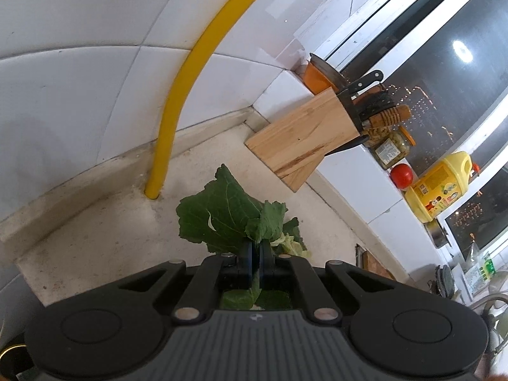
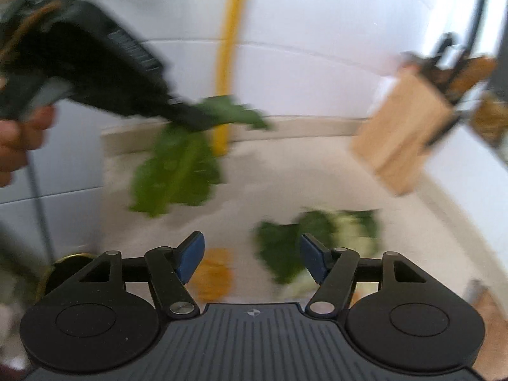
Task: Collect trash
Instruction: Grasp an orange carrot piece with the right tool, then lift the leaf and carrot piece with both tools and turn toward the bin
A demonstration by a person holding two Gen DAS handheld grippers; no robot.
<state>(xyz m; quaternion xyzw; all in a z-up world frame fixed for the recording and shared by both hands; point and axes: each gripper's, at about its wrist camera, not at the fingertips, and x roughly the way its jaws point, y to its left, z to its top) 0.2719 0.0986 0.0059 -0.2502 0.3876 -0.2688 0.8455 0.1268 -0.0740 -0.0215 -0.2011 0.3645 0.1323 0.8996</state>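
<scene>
Left wrist view: the left gripper (image 1: 255, 262) at lower centre is clamped on a green leaf (image 1: 219, 214), lifted off the counter (image 1: 95, 238) for disposal.

Right wrist view: the right gripper (image 2: 252, 258) hangs open and empty above more leaf scraps (image 2: 285, 247) at lower centre-right, apparently lining up to collect them.

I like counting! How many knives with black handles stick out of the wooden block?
2 that I can see in the wooden knife block: upper black handle at its top, lower black handle at its bottom edge. More may hide behind.
</scene>
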